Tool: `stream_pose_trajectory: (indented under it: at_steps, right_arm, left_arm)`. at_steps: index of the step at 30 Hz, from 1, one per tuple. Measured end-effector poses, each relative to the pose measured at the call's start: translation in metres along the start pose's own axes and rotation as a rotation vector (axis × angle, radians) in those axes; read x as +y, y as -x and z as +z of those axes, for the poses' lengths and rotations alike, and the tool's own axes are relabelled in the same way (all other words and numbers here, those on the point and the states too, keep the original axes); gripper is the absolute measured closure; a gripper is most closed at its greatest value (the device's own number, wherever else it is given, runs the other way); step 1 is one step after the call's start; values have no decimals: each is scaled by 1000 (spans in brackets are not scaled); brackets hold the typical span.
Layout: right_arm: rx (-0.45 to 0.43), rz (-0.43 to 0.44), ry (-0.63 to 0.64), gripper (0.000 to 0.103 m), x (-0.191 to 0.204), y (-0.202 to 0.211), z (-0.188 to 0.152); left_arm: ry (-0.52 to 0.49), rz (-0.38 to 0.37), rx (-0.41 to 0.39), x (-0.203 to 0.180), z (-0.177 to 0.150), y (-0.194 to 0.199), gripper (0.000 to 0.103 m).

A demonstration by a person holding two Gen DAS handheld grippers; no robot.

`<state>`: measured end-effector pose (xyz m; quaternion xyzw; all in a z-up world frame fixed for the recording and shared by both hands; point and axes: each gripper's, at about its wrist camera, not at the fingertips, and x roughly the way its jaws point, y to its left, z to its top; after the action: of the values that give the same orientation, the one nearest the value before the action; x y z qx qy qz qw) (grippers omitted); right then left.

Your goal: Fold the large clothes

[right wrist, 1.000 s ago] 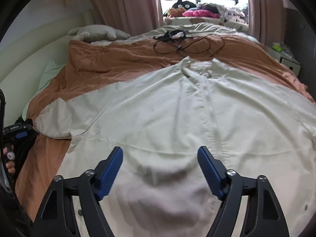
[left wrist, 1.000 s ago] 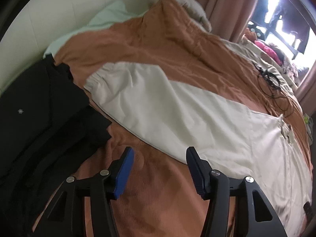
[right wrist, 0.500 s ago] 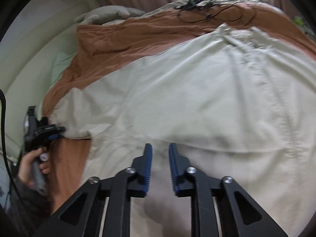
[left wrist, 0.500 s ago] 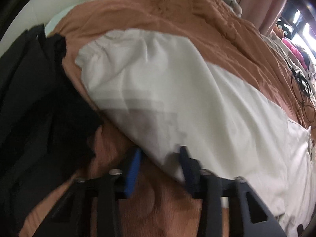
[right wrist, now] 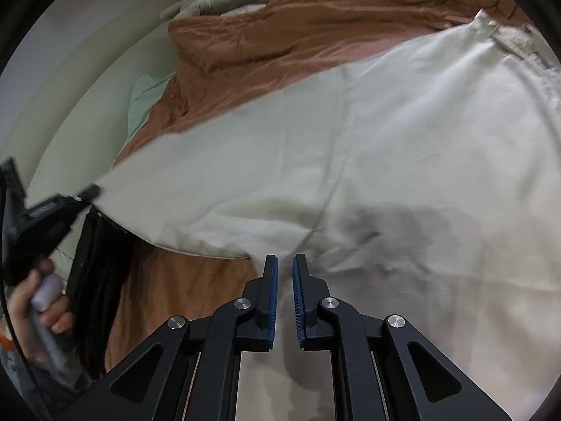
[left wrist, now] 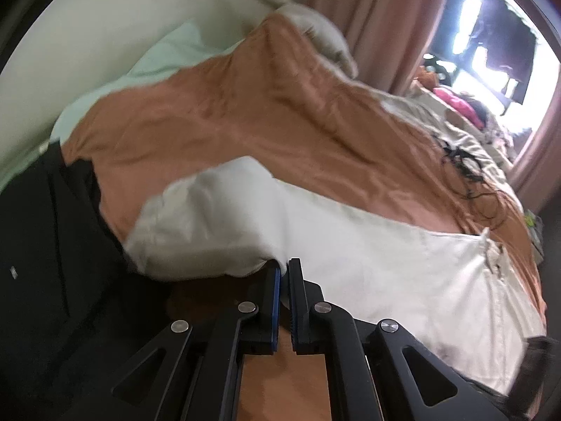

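Note:
A large cream jacket (left wrist: 385,263) lies spread on an orange bedspread (left wrist: 245,112). In the left wrist view my left gripper (left wrist: 284,268) is shut on the lower edge of its sleeve (left wrist: 210,217), which is raised and bunched towards the cuff. The right wrist view shows the same jacket (right wrist: 385,140) from its body side. There my right gripper (right wrist: 284,259) sits at the underarm, its jaws closing to a narrow gap with cream cloth pinched between the blue pads. The left gripper (right wrist: 87,193) and the hand holding it (right wrist: 38,298) show at that view's left edge.
A black garment (left wrist: 45,263) lies in a heap left of the sleeve. Black cables (left wrist: 466,168) lie on the far side of the bed. A mint pillow (left wrist: 168,52) and a grey cushion (left wrist: 315,31) sit by the headboard, with pink curtains (left wrist: 378,17) behind.
Both grippers went from wide open to closed. The left one pinched the sleeve's edge and lifted it. The right one moved left and down to the underarm.

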<state>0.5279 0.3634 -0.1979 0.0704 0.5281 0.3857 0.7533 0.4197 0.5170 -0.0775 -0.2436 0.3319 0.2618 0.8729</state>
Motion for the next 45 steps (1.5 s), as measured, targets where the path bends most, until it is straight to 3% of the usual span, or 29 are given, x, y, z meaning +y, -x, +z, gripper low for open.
stream_pose_trajectory:
  at_steps: [5,9,16,22,32,35,37,38,39,40,41,42,45]
  right_arm:
    - [87,23,-42,94,7,-38,-4]
    - [108,46,-56,94,1,-35,-3]
    - [14,40,-44,94,-19,35,-8]
    - [-82,-24,-61,94,-61,105,-29]
    - [-178,-96,-153,94,-128,194,-62]
    - [-195,-129,-178,94,-143,211,-73]
    - [-190,-159,-189,87,-151,215,-77]
    - [-186,-175,-189,82,-153,217,-79]
    - [-187,-180,-185,69,-155,220,-80]
    - [-192,-185,-179,61,-155,223,-81]
    - [-200,-187,-169,59,-154,225,-82]
    - [-206,-188,-156,57,-151,228,-83]
    - [-210,-187,-122,56,-139,228,-81]
  left_arm:
    - [-34,-85,-19,-21,19,18,99]
    - [-80,-168,-32,-49,23,34,99]
    - [-186,-300,-42,-114,15,61,99]
    - [-279,-400,-27,-164,-4,75,99]
    - [-397,-541,107,-243,-73,66,99]
    - [-444,-538,183,-267,-101,53,99]
    - [-467,-532,239,-277,-118,45,93]
    - [-473,-546,275,-280,-126,41,83]
    - [-470,-548,312,-281,-133,38,64]
    - [-466,-544,319,-280,-136,37,53]
    - [-458,-541,311,-277,-137,40,36]
    - [-445,-541,288,-271,-136,44,25]
    - [-392,-531,245,-248,-126,55,20]
